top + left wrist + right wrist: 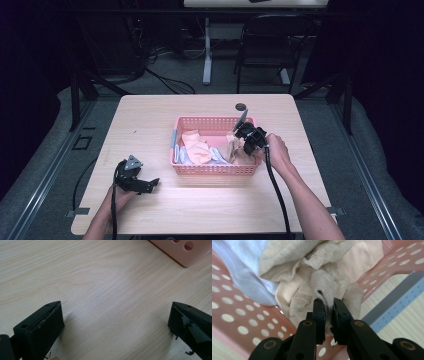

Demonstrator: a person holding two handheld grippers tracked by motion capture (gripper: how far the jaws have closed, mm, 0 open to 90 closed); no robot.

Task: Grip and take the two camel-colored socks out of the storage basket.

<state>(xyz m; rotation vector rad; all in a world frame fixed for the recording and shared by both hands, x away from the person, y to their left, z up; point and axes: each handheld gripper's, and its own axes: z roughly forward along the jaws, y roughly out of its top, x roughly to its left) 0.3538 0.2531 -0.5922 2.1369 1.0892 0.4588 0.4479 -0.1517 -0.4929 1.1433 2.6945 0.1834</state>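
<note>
Presently the right gripper (328, 305) has its jaws pinched on a fold of beige knit cloth (322, 287), which lies at the right end of the pink basket (215, 169), beside a pale blue cloth (244, 272) and a peach cloth (196, 147). Well apart, the left gripper (115, 322) rests on the wooden table (150, 115) with jaws spread wide around nothing.

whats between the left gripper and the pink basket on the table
Bare wood. In the high view the left gripper rests on the table short of the pink basket; the left gripper view shows tabletop between its open jaws.
</note>
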